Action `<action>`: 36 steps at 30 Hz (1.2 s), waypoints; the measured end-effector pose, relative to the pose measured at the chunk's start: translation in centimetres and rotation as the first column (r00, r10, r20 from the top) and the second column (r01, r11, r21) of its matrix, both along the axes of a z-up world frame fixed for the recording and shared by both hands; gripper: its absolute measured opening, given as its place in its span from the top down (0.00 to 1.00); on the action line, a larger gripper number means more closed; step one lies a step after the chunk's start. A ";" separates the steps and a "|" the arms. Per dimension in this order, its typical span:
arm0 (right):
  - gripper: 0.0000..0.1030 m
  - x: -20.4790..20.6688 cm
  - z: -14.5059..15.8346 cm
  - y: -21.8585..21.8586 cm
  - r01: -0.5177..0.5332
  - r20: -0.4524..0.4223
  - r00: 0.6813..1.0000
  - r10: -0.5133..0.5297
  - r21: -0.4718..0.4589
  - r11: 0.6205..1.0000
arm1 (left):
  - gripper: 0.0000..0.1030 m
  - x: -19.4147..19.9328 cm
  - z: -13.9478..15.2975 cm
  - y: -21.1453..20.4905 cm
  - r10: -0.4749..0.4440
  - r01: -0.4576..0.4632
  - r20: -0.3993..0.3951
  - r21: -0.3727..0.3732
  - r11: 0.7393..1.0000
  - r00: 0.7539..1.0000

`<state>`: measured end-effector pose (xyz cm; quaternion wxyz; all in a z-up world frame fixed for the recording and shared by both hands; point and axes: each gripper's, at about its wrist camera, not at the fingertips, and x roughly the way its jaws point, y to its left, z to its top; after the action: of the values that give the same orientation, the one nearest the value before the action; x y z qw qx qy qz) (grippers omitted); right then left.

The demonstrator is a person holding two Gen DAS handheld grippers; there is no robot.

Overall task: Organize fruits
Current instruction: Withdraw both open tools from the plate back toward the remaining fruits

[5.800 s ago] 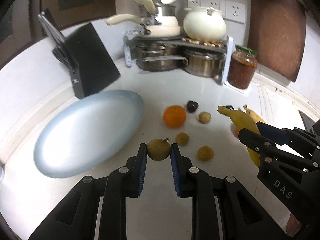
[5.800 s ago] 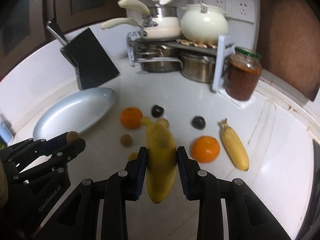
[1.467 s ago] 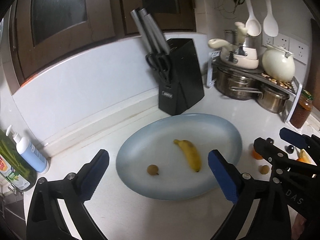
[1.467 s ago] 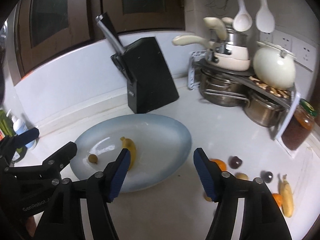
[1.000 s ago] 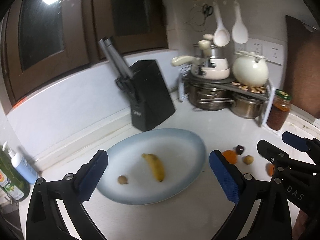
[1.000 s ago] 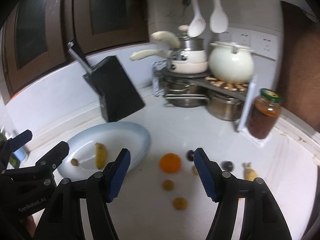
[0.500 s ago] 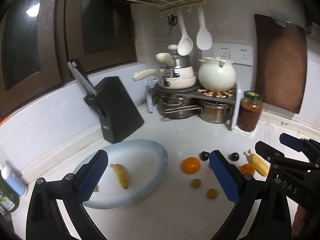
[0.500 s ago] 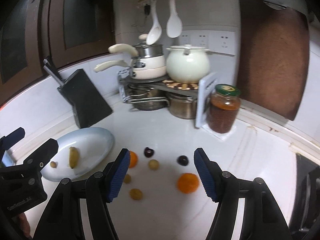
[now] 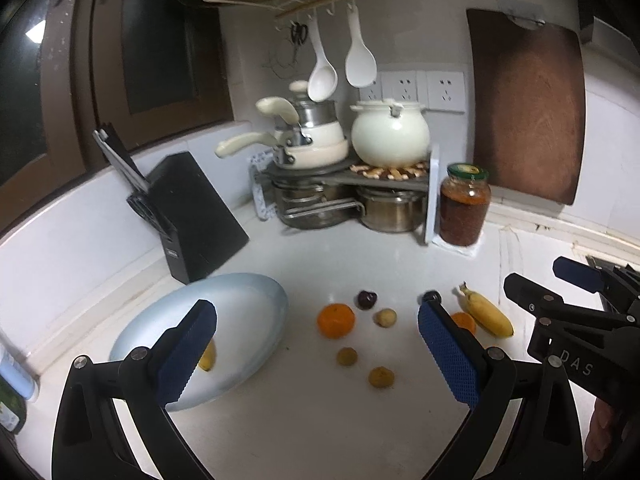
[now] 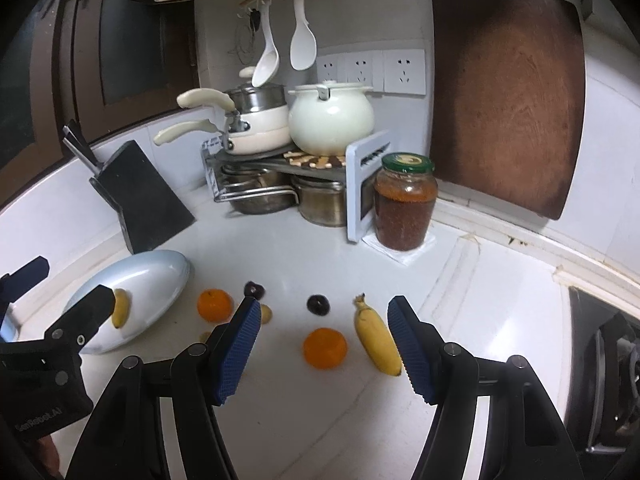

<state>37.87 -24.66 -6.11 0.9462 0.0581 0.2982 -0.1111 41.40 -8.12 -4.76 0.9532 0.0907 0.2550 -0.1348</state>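
Observation:
My left gripper (image 9: 316,320) is open and empty above the white counter, with an orange (image 9: 336,321), a dark plum (image 9: 366,299) and several small brown fruits (image 9: 381,377) lying ahead of it. A pale blue oval plate (image 9: 248,304) on the left holds a banana (image 9: 207,357), partly hidden by my left finger. My right gripper (image 10: 322,324) is also open and empty; between its fingers I see an orange (image 10: 325,348), a banana (image 10: 377,341) and a dark plum (image 10: 318,304) on the counter. Further left lie another orange (image 10: 215,305) and the plate (image 10: 160,276).
A black knife block (image 9: 196,212) stands behind the plate. At the back are a rack of pots (image 9: 332,200), a white kettle (image 9: 390,134) and a jar of preserves (image 9: 464,210). A brown cutting board (image 10: 508,92) leans on the wall. A stove edge (image 10: 600,344) is at the right.
Both grippers have swung right, away from the plate and toward the loose fruit. The plate with its banana has slid to the left of both views; the jaws stayed open.

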 end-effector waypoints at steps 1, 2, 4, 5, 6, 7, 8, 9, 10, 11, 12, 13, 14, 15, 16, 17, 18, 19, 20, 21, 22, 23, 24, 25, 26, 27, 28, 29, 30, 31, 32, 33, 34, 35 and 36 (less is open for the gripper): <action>0.35 -0.1 -0.2 -0.1 0.000 -0.004 1.000 0.000 0.000 1.000 | 0.01 0.0 -0.3 -0.2 -0.006 0.006 -0.007 0.005 1.000 1.000; 0.35 -0.1 -0.4 -0.2 -0.002 -0.007 1.000 0.002 -0.001 1.000 | 0.01 0.0 -0.6 -0.4 -0.010 0.010 -0.012 0.010 1.000 1.000; 0.35 -0.2 -0.8 -0.4 -0.005 -0.015 1.000 0.005 -0.005 1.000 | 0.01 -0.1 -1.1 -0.7 -0.014 0.015 -0.017 0.020 1.000 1.000; 0.35 -0.2 -1.1 -0.5 -0.008 -0.019 1.000 0.008 -0.005 1.000 | 0.01 -0.2 -1.3 -0.9 -0.017 0.017 -0.019 0.025 1.000 1.000; 0.35 -0.2 -1.3 -0.6 -0.010 -0.026 1.000 0.009 -0.004 1.000 | 0.02 -0.2 -1.6 -1.1 -0.020 0.020 -0.024 0.029 0.999 1.000; 0.35 -0.2 -1.5 -0.7 -0.010 -0.029 1.000 0.010 -0.002 1.000 | 0.03 -0.2 -1.9 -1.2 -0.024 0.025 -0.031 0.032 0.999 0.999; 0.35 -0.1 -1.7 -0.8 -0.012 -0.034 0.999 0.012 0.001 1.000 | 0.04 -0.2 -2.2 -1.4 -0.026 0.028 -0.040 0.036 0.999 0.999; 0.35 -0.1 -2.0 -0.9 -0.015 -0.040 0.999 0.015 0.003 1.000 | 0.05 -0.1 -2.5 -1.5 -0.027 0.029 -0.047 0.039 0.999 0.999; 0.35 -0.1 -2.3 -0.9 -0.016 -0.044 0.999 0.016 0.004 1.000 | 0.05 -0.1 -2.7 -1.6 -0.027 0.029 -0.051 0.040 0.999 0.998; 0.35 0.0 -2.5 -1.0 -0.018 -0.048 0.999 0.018 0.005 1.000 | 0.06 0.0 -2.9 -1.7 -0.029 0.031 -0.058 0.042 0.999 0.998; 0.35 0.1 -2.8 -1.0 -0.022 -0.053 0.998 0.023 0.007 1.000 | 0.07 0.0 -3.1 -1.8 -0.029 0.032 -0.063 0.044 0.999 0.998; 0.35 0.2 -3.0 -1.1 -0.027 -0.060 0.998 0.028 0.008 1.000 | 0.08 0.0 -3.4 -1.9 -0.030 0.033 -0.067 0.044 0.998 0.997; 0.35 0.3 -3.3 -1.1 -0.033 -0.064 0.997 0.034 0.011 0.999 | 0.08 0.1 -3.7 -2.0 -0.029 0.033 -0.073 0.046 0.998 0.997; 0.35 0.4 -3.6 -1.1 -0.037 -0.068 0.997 0.038 0.012 0.999 | 0.10 0.2 -4.0 -2.0 -0.030 0.034 -0.079 0.048 0.998 0.996; 0.35 0.5 -3.8 -1.1 -0.040 -0.075 0.996 0.041 0.012 0.999 | 0.12 0.3 -4.3 -2.1 -0.030 0.035 -0.087 0.049 0.998 0.996; 0.35 0.6 -4.1 -1.1 -0.046 -0.079 0.996 0.047 0.013 0.999 | 0.12 0.4 -4.6 -2.2 -0.031 0.036 -0.093 0.049 0.998 0.995; 0.35 0.7 -4.4 -1.1 -0.051 -0.083 0.995 0.052 0.015 0.999 | 0.13 0.5 -5.0 -2.3 -0.033 0.039 -0.103 0.050 0.998 0.994; 0.35 0.8 -4.7 -1.1 -0.055 -0.085 0.995 0.056 0.016 0.998 | 0.13 0.6 -5.2 -2.4 -0.035 0.041 -0.110 0.052 0.998 0.993; 0.35 0.9 -5.0 -1.2 -0.061 -0.088 0.994 0.062 0.017 0.998 | 0.14 0.7 -5.6 -2.6 -0.037 0.044 -0.118 0.054 0.998 0.992; 0.35 1.0 -5.2 -1.1 -0.065 -0.092 0.994 0.066 0.016 0.998 | 0.16 0.7 -5.9 -2.7 -0.038 0.046 -0.124 0.057 0.997 0.992; 0.35 1.1 -5.4 -1.2 -0.067 -0.094 0.993 0.068 0.016 0.998 | 0.17 0.8 -6.2 -2.9 -0.039 0.047 -0.130 0.059 0.997 0.991; 0.35 1.3 -5.7 -1.2 -0.072 -0.097 0.993 0.073 0.017 0.997 | 0.17 1.0 -6.5 -3.0 -0.042 0.051 -0.140 0.062 0.997 0.989; 0.35 1.4 -5.9 -1.3 -0.078 -0.104 0.991 0.079 0.021 0.997 | 0.18 1.1 -6.8 -3.2 -0.044 0.054 -0.148 0.064 0.997 0.988; 0.35 1.6 -6.2 -1.3 -0.081 -0.109 0.991 0.083 0.025 0.996 | 0.20 1.3 -7.1 -3.3 -0.045 0.056 -0.156 0.066 0.996 0.987; 0.35 1.8 -6.4 -1.4 -0.084 -0.112 0.990 0.087 0.028 0.996 | 0.20 1.4 -7.4 -3.4 -0.046 0.058 -0.165 0.067 0.996 0.985; 0.35 2.0 -6.6 -1.4 -0.088 -0.116 0.989 0.091 0.030 0.996 | 0.22 1.6 -7.6 -3.5 -0.048 0.060 -0.173 0.067 0.996 0.984; 0.35 2.1 -6.8 -1.5 -0.091 -0.120 0.988 0.094 0.031 0.995 | 0.23 1.8 -7.9 -3.7 -0.051 0.064 -0.183 0.067 0.996 0.982; 0.35 2.3 -7.1 -1.6 -0.095 -0.124 0.987 0.098 0.034 0.995 | 0.23 1.9 -8.2 -3.8 -0.054 0.067 -0.191 0.066 0.996 0.980; 0.35 2.5 -7.3 -1.7 -0.100 -0.128 0.986 0.104 0.039 0.994 | 0.23 2.0 -8.5 -3.9 -0.058 0.072 -0.199 0.064 0.995 0.978; 0.35 2.6 -7.5 -1.8 -0.102 -0.132 0.985 0.107 0.042 0.994 | 0.24 2.2 -8.8 -4.0 -0.061 0.076 -0.206 0.062 0.995 0.977; 0.35 2.8 -7.7 -1.9 -0.103 -0.138 0.985 0.108 0.043 0.994 | 0.25 2.3 -9.0 -4.1 -0.065 0.079 -0.212 0.061 0.995 0.975; 0.35 3.0 -7.9 -2.0 -0.104 -0.141 0.984 0.110 0.045 0.994 | 0.26 2.5 -9.3 -4.2 -0.070 0.085 -0.219 0.058 0.995 0.973; 0.35 3.2 -8.1 -2.0 -0.107 -0.146 0.983 0.113 0.048 0.993 | 0.28 2.6 -9.5 -4.3 -0.072 0.088 -0.224 0.059 0.994 0.972; 0.35 3.4 -8.2 -2.1 -0.109 -0.150 0.982 0.116 0.053 0.993 | 0.29 2.8 -9.8 -4.5 -0.076 0.093 -0.233 0.062 0.994 0.969; 0.35 3.7 -8.4 -2.1 -0.112 -0.153 0.981 0.120 0.055 0.992 | 0.31 3.0 -10.1 -4.7 -0.080 0.098 -0.239 0.063 0.993 0.968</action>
<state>41.55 -26.80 -14.49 0.9233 0.0535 0.3766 -0.0531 44.41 -12.77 -14.86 0.9050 0.1209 0.3672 -0.1778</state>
